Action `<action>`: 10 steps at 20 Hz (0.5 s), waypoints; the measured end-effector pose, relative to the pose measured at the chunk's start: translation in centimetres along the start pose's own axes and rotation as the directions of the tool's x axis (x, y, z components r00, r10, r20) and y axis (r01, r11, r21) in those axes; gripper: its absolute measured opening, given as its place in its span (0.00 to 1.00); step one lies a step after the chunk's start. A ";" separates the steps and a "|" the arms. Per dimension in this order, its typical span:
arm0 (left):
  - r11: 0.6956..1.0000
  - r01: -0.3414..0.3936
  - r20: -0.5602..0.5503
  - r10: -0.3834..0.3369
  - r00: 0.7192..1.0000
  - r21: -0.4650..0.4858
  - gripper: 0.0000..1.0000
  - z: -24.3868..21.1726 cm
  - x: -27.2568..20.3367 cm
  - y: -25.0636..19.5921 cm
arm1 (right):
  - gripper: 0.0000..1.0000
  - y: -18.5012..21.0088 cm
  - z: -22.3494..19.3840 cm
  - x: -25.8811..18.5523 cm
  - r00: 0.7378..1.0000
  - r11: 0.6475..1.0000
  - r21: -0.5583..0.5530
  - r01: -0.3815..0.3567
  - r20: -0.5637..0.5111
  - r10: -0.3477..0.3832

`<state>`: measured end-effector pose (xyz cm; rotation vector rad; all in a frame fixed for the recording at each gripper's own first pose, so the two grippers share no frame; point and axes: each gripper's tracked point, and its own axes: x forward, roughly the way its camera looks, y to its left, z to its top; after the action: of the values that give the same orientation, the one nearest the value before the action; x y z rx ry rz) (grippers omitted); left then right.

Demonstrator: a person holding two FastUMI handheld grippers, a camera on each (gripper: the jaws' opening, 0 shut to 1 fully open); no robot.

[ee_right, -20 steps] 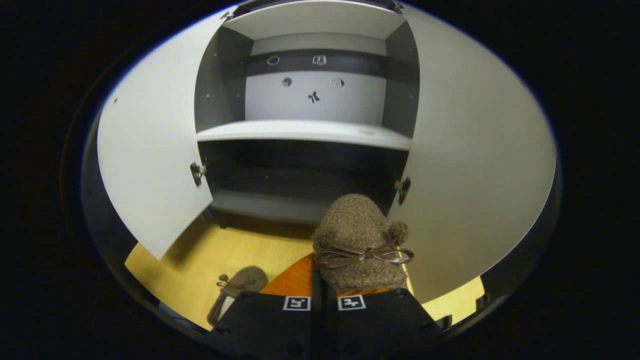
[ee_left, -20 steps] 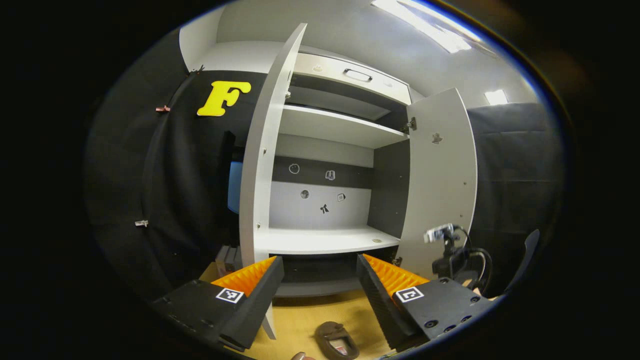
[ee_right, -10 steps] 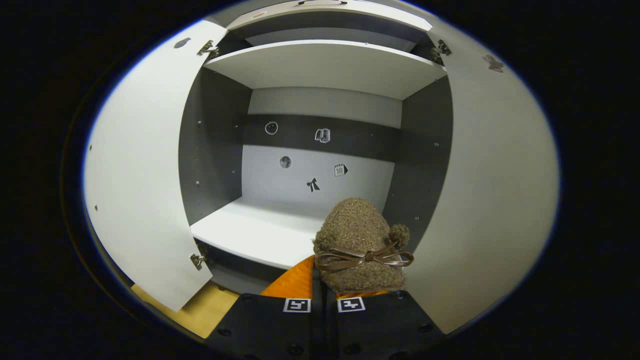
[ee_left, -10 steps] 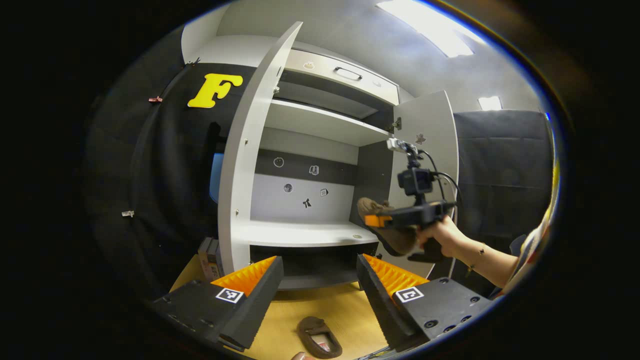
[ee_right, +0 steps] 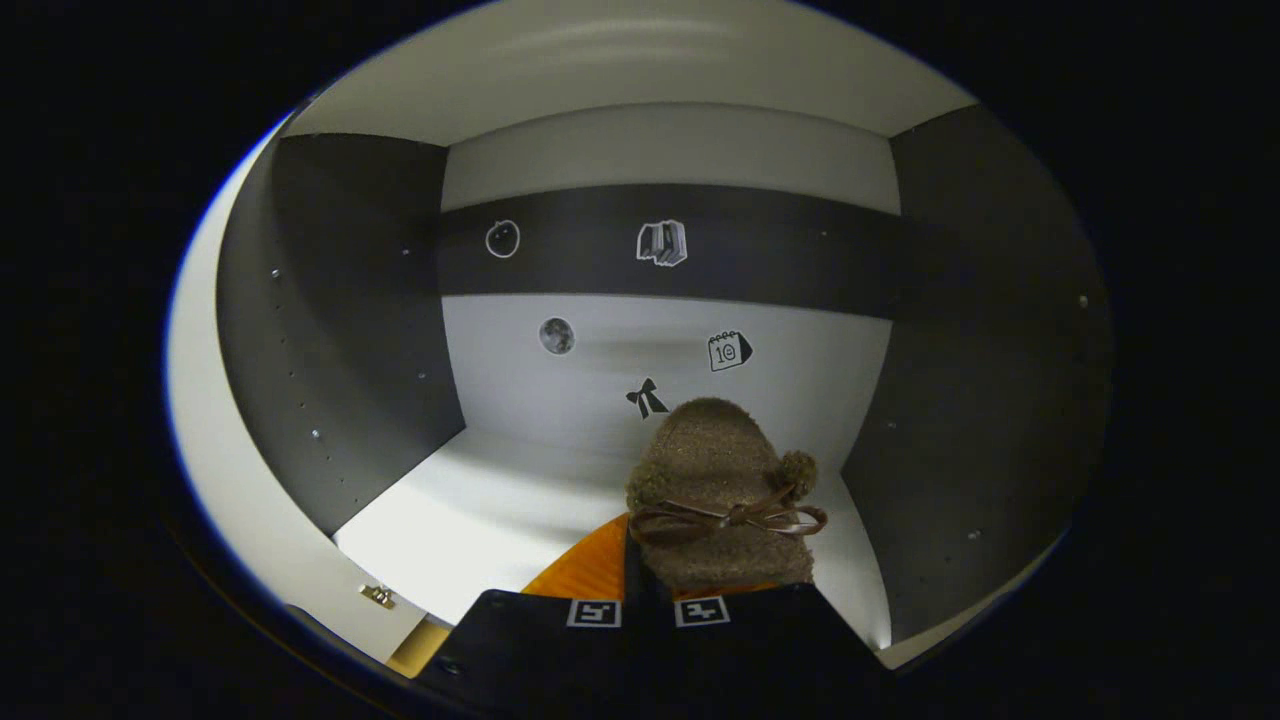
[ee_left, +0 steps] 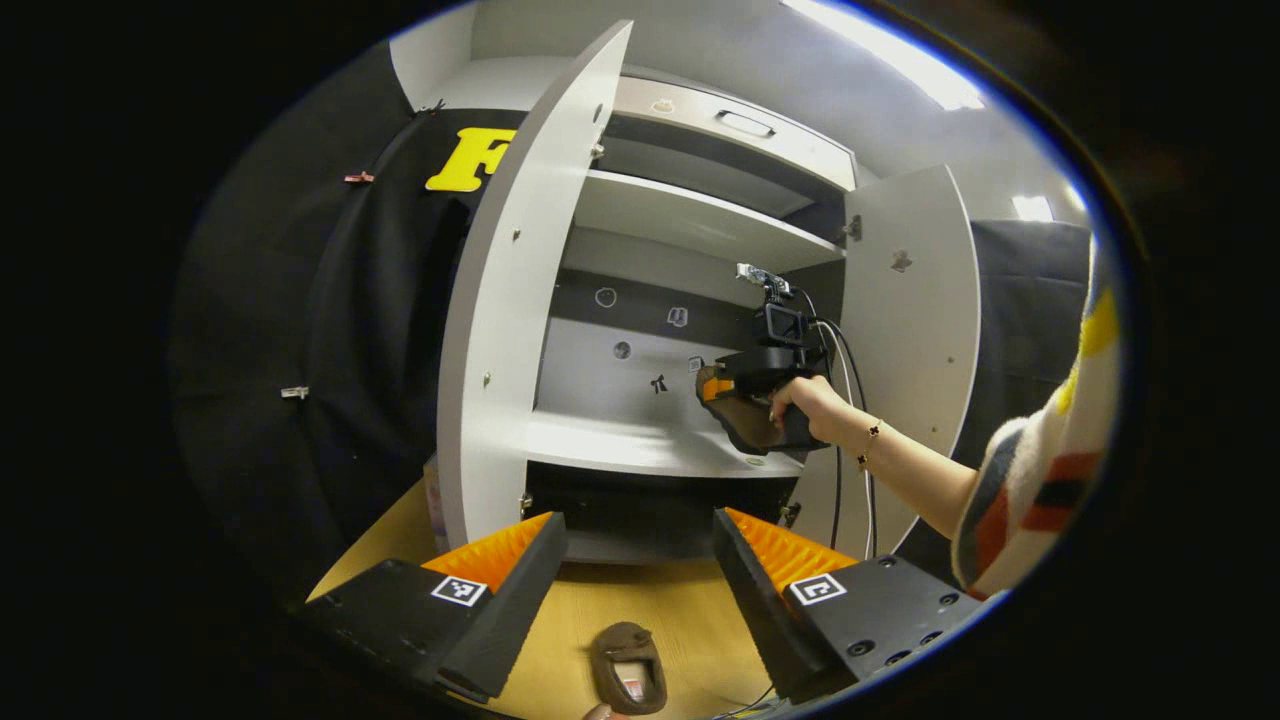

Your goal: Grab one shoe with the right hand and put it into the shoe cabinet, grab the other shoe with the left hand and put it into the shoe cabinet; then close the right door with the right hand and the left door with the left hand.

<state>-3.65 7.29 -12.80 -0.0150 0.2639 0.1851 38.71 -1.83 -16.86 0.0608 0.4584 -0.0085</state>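
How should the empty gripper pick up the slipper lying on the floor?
Probably from above: the slipper lies flat on the floor, opening up, below the open left gripper. One finger inside the opening, one outside, pinching a side wall.

Both views toward shoe cabinet [ee_left: 700, 240]

The scene was lit from above by ceiling light panels [ee_left: 905, 70], blown out to white glare. The middle shelf [ee_left: 640, 445] was brightly lit, while the compartment beneath it was left in deep shadow. Straight door edges were bent by fisheye distortion. In the right gripper view, a soft shadow was cast across the back panel [ee_right: 620, 370].
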 end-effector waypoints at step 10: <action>0.992 -0.121 -0.011 0.122 0.993 0.017 0.94 0.2 0.2 2.1 | 0.05 -2.0 -4.4 8.0 0.987 0.997 0.000 0.080 -0.137 -0.079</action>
<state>-3.81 9.39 -12.62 0.0159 0.2782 0.3042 43.84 -3.56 -24.48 0.0489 0.5978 -0.0844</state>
